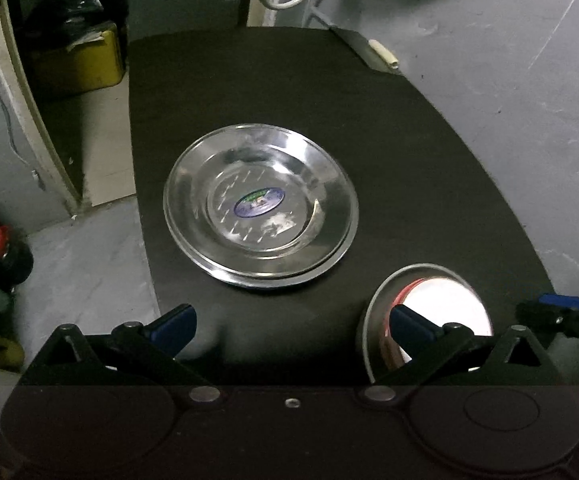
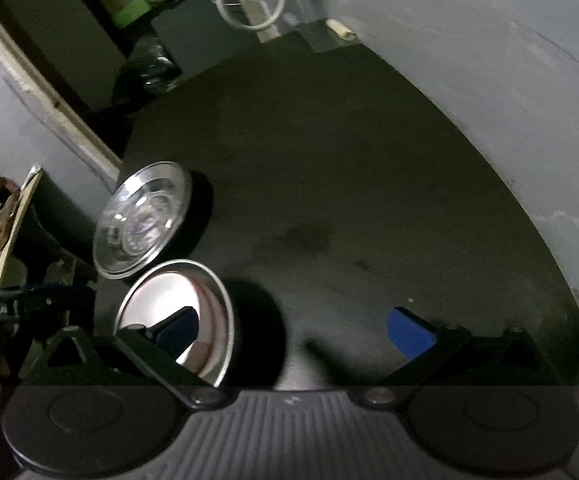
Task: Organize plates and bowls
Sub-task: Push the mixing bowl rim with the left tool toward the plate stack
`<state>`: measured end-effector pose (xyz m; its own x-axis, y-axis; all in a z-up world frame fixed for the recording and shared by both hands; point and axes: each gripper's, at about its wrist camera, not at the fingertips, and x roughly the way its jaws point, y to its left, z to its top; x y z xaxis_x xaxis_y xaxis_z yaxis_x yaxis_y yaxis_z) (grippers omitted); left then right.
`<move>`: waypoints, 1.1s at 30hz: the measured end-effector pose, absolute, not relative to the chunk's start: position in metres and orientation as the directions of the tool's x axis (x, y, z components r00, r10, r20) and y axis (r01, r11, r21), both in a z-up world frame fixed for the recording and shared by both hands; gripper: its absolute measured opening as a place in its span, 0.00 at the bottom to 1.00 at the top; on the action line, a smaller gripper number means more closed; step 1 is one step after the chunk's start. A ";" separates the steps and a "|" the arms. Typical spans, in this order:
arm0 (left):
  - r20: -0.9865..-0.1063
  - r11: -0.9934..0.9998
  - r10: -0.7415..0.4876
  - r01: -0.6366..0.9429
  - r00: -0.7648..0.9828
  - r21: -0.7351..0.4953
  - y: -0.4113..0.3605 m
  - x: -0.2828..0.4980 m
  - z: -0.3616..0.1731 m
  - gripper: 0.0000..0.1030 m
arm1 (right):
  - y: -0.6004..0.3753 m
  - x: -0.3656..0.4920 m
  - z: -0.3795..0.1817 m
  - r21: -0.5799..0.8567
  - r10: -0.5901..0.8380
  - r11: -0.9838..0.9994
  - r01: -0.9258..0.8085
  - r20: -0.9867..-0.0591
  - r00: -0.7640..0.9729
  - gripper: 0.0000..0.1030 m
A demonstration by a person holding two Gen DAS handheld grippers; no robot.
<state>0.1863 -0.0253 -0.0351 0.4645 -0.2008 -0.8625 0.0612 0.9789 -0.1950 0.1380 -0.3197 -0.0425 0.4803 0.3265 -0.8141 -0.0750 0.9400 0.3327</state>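
Holding both the left gripper and right gripper spread, pinching nothing, we are leaving stacked plates mid-frame, bowl lower right (nested, probably saving space).

The stacked plates are polished, mirror-bright metal with a glossy printed sticker at the centre, and the bowl beside them is the same shiny steel, its inside glaring white under the light. They rest on a matt black surface that looks faintly grainy and gives no reflections, while the floor beyond is grey, dull and scuffed like bare concrete. Both grippers show matt black plastic arms and smooth blue pads.
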 end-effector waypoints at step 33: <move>-0.912 0.984 -0.118 0.171 0.392 -0.054 -0.059 0.186 -0.064 0.99 | -0.297 0.140 -0.053 0.202 0.254 0.965 -0.169 -0.884 0.393 1.00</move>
